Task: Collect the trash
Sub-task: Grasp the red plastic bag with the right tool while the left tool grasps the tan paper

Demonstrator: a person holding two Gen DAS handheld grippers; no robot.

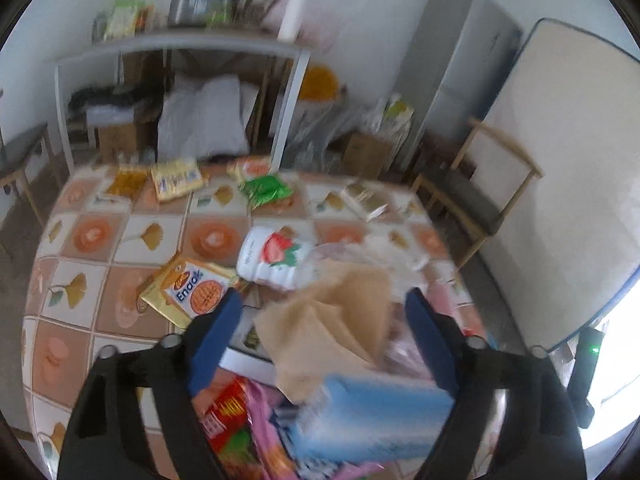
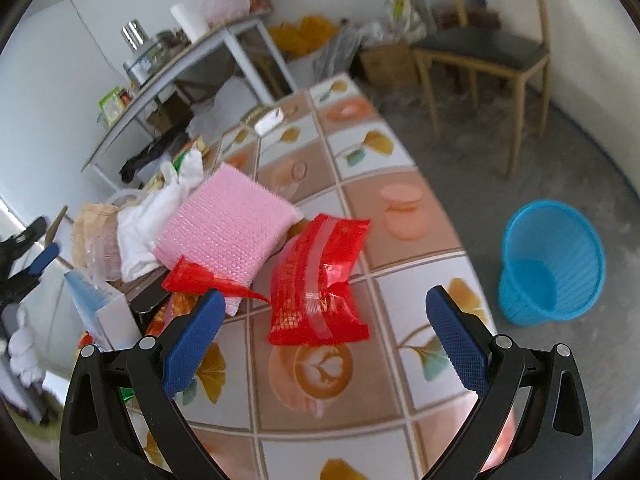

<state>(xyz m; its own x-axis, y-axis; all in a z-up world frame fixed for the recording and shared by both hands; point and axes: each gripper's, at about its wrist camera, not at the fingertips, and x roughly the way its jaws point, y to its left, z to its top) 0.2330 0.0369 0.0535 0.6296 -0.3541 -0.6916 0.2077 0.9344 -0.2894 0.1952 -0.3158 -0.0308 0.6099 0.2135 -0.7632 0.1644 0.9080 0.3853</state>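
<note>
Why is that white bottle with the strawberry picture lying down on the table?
The white plastic bottle with the strawberry label lies tipped on its side on the tiled tablecloth, beside a yellow snack packet. Nothing shows spilled. It looks like trash left to collect.

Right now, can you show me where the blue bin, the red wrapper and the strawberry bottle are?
blue bin [image 2: 550, 264], right wrist view, on its inner wall.
red wrapper [image 2: 318, 284], right wrist view, on its middle.
strawberry bottle [image 1: 274, 256], left wrist view, on its strawberry label.
</note>
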